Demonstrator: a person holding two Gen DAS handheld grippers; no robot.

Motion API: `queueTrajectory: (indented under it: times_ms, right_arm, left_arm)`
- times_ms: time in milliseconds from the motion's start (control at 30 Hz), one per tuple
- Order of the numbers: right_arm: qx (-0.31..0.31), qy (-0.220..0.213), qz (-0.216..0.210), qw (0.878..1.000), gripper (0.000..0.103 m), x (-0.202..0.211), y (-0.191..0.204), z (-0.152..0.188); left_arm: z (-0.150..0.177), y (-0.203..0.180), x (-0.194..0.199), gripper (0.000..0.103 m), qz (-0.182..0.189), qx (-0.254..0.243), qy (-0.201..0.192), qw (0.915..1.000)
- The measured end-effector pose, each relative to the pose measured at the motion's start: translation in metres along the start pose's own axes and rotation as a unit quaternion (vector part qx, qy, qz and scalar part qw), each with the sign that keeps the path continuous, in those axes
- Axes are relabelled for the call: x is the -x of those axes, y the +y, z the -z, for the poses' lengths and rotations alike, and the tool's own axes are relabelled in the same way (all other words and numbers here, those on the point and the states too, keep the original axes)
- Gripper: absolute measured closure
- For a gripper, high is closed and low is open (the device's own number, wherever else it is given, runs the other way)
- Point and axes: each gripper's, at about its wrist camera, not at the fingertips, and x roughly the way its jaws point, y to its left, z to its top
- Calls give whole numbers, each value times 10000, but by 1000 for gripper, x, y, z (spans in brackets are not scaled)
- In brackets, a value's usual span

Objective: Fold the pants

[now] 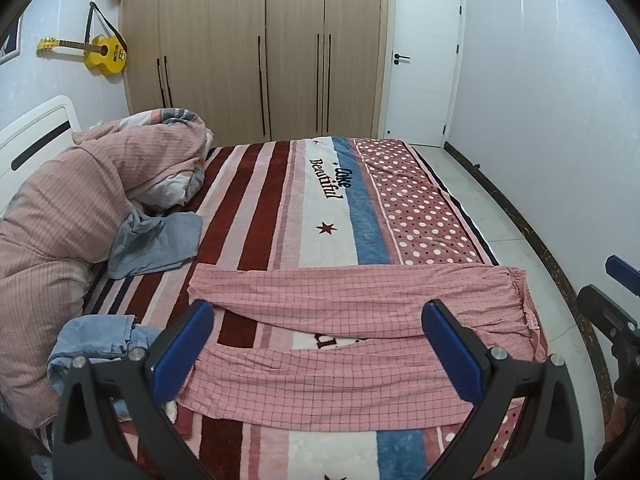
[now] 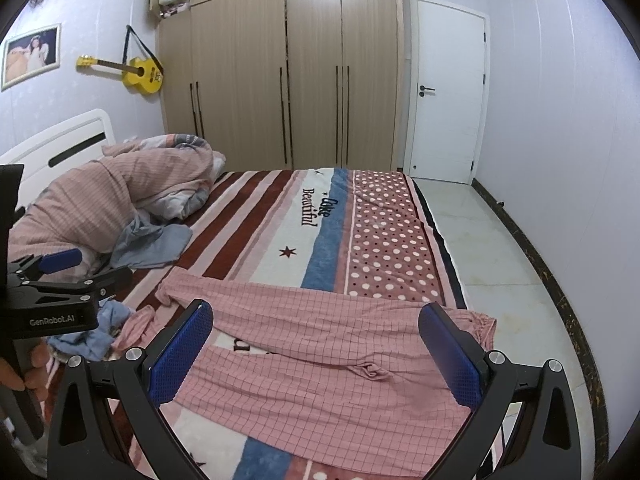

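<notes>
Pink checked pants [image 1: 352, 300] lie spread flat on the striped bed blanket [image 1: 280, 200], the two legs running left and the elastic waistband at the right near the bed edge. They also show in the right wrist view [image 2: 320, 340]. My left gripper [image 1: 320, 348] is open and empty, held above the near leg. My right gripper [image 2: 316, 348] is open and empty, above the pants near the crotch. The left gripper also shows in the right wrist view [image 2: 68, 276], at the left.
A bunched pink duvet [image 1: 80, 200] fills the left of the bed. Blue-grey garments [image 1: 156, 244] lie beside it, and another [image 1: 92, 340] by the near left. The tiled floor [image 1: 500, 220] runs along the bed's right edge. A wardrobe [image 1: 260, 48] and white door [image 1: 424, 60] stand behind.
</notes>
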Motion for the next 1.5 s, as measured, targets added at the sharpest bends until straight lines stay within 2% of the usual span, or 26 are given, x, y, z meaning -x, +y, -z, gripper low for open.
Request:
queueTrajectory:
  times_ms: [233, 467, 600, 767, 900, 1000, 1133, 1200, 1267, 1433, 1500]
  right_arm:
    - [-14, -208, 98, 9997, 1, 8, -13, 2]
    - [-37, -568, 119, 9983, 1, 18, -36, 2]
    - [-171, -404, 81, 9990, 1, 2, -50, 14]
    - [-664, 391, -6, 9970, 1, -46, -72, 70]
    - [-1289, 1182, -62, 9846, 8, -86, -89, 143]
    - [-1921, 1775, -48, 9652, 10, -111, -104, 199]
    - [-2776, 2189, -106, 9354, 11, -128, -123, 263]
    - [-3105, 2242, -169, 9236, 12, -134, -127, 281]
    - [-3331, 2177, -198, 9172, 12, -138, -131, 291]
    - [-3442, 1872, -79, 9200, 13, -141, -139, 290]
    - [-3449, 1810, 51, 9210, 23, -142, -142, 287]
  left_arm:
    - [-9, -16, 10, 1, 24, 7, -343, 9994]
    - [-11, -26, 4, 1, 33, 8, -354, 9994]
    - [7, -23, -29, 1, 177, 61, -58, 9998]
    - [58, -7, -89, 1, 415, 319, 716, 9961]
    - [118, 13, -133, 1, 391, 542, 1435, 9874]
    - [162, 32, -159, 1, 345, 882, 1897, 9773]
    - [211, 67, -178, 1, 377, 1634, 2288, 9589]
    - [226, 81, -187, 1, 433, 1908, 2305, 9532]
    - [234, 92, -192, 1, 464, 2133, 2267, 9492]
    - [234, 111, -198, 2, 565, 2551, 1791, 9485]
    - [233, 116, -203, 13, 491, 2705, 1706, 9462]
